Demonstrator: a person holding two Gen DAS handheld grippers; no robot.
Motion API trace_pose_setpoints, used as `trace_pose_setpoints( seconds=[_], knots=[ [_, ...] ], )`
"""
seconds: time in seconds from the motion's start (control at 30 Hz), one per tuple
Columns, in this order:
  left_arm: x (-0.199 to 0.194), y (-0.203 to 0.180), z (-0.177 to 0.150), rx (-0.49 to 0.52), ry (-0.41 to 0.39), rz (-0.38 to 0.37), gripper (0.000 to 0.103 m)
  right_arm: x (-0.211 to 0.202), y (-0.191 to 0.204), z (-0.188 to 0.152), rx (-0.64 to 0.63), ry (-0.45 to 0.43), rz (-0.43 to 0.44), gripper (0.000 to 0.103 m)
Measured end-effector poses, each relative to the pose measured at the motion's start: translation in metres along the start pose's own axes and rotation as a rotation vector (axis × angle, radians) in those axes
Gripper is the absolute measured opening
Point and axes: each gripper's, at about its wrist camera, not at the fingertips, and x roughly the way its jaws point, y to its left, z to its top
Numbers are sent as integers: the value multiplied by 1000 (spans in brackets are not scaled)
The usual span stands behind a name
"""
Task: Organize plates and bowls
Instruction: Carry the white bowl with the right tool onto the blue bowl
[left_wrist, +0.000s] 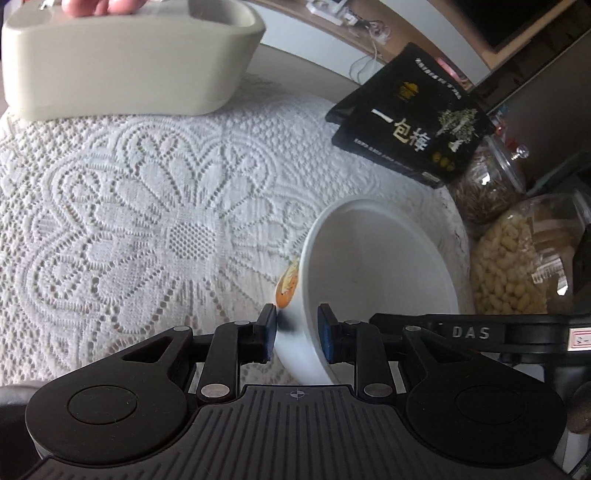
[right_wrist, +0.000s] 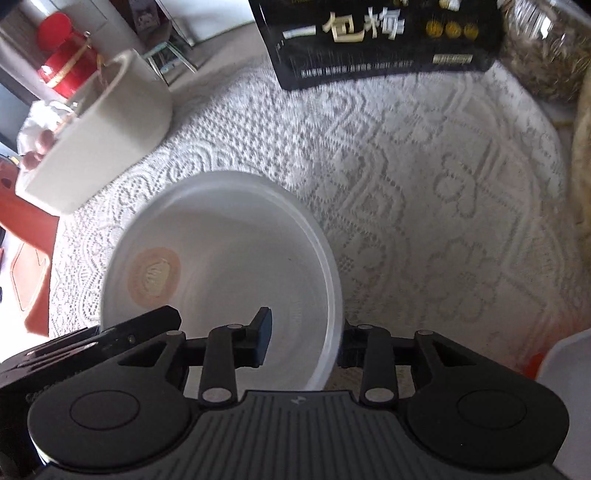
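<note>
Left tool (left_wrist: 297, 338): pads pinching the white bowl (left_wrist: 384, 258) rim, bowl tilted.
Right tool (right_wrist: 303, 341): clamped across the same bowl's wall.
Bowl: over the lace-covered counter (left_wrist: 147, 221), 5 o'clock.

**Right gripper straddling the white bowl's rim**

I saw my right gripper (right_wrist: 303, 338) astride the white bowl's (right_wrist: 221, 251) rim, one finger (right_wrist: 260, 338) inside, the other hidden behind the wall. The bowl sat on the lace tablecloth (right_wrist: 424, 203). A black packet (right_wrist: 376, 40) stood beyond, a grey container (right_wrist: 99, 136) at left.
</note>
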Motion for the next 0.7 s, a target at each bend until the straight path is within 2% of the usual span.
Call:
trace_pose_setpoints(
  seconds=[0.2,0.27,0.37,0.53,0.63,0.7],
  knots=[
    [2,4,6,-25,-8,-38,27,12,2,-2,19,32,-29,35],
    [-3,3,7,-30,-22,-62,27,7,4,-4,31,17,-37,35],
    [-33,-7,6,23,-95,-102,30,-20,10,-4,32,-45,-26,35],
    [-109,-32,-6,109,-239,-174,34,-87,24,-17,-23,-146,38,35],
    [-136,-44,-19,144,-260,-215,34,-123,27,-35,-62,-183,38,35],
    [-145,-49,-31,168,-230,-248,34,-141,28,-51,-84,-195,3,35]
  ],
)
